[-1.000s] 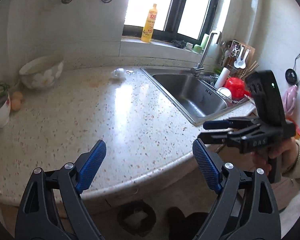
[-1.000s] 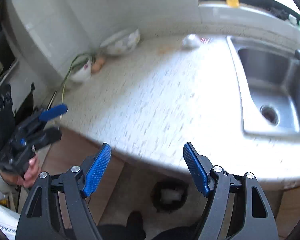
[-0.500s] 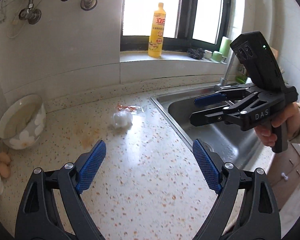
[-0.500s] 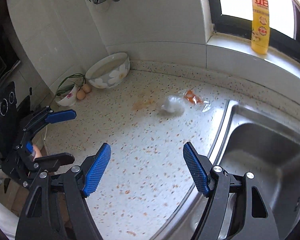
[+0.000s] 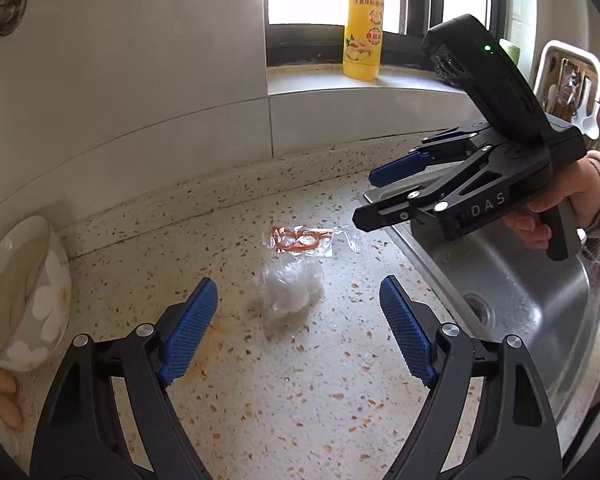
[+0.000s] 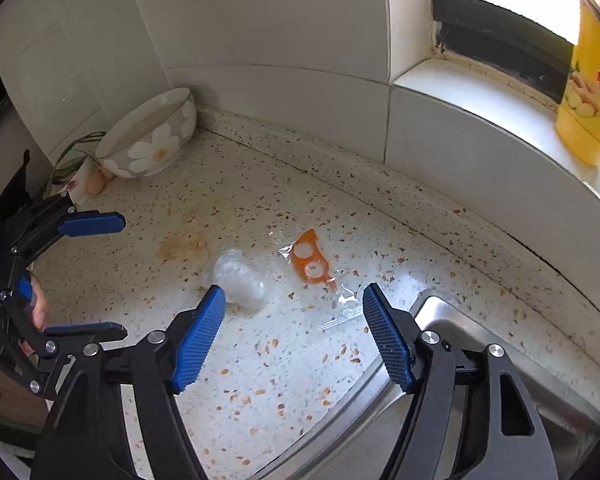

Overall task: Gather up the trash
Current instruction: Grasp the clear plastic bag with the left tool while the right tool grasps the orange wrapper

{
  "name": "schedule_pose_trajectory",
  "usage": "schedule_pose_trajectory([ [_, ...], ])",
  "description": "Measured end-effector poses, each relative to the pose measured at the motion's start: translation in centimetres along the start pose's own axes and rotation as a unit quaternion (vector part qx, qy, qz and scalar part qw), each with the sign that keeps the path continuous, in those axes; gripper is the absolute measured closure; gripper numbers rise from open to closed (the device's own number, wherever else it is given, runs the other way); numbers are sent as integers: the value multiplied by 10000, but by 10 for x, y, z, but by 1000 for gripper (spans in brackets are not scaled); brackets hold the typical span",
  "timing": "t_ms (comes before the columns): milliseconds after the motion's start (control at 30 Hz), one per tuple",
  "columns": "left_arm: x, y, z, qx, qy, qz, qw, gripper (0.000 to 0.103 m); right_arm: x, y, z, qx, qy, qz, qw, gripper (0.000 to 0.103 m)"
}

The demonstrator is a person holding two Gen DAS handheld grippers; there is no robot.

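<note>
A crumpled clear plastic ball (image 5: 292, 292) lies on the speckled countertop (image 5: 260, 400), with a flat clear wrapper with orange print (image 5: 300, 240) just behind it. My left gripper (image 5: 298, 332) is open and empty, its jaws either side of the ball, a little short of it. In the right wrist view the ball (image 6: 240, 280) and the orange wrapper (image 6: 310, 262) lie ahead of my right gripper (image 6: 294, 338), which is open and empty. The right gripper (image 5: 376, 196) shows in the left wrist view above the sink edge; the left gripper (image 6: 88, 276) shows at left.
A steel sink (image 5: 520, 292) lies to the right of the trash. A flowered bowl (image 5: 24, 292) and eggs (image 5: 8, 396) sit at the left by the wall. A yellow detergent bottle (image 5: 364, 24) stands on the windowsill. An orange stain (image 6: 180, 244) marks the counter.
Both grippers have moved forward over the counter toward the back wall. The plastic ball and wrapper are now much closer, in front of both open jaws.
</note>
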State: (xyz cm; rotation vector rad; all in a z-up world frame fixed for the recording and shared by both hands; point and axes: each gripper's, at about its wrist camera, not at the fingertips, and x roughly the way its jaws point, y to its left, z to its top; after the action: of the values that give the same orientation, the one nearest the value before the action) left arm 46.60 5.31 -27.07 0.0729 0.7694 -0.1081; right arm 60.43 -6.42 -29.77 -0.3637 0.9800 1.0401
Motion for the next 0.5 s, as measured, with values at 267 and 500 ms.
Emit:
schedule_pose_trajectory([
  [267,51,8,8,361,400,-124,9985,39,49,-14,5,-192,359,140,9991,57],
  [500,77,12,7,447,673,-321,9962,50,61,-13,6,-354,472,262,9979,64],
])
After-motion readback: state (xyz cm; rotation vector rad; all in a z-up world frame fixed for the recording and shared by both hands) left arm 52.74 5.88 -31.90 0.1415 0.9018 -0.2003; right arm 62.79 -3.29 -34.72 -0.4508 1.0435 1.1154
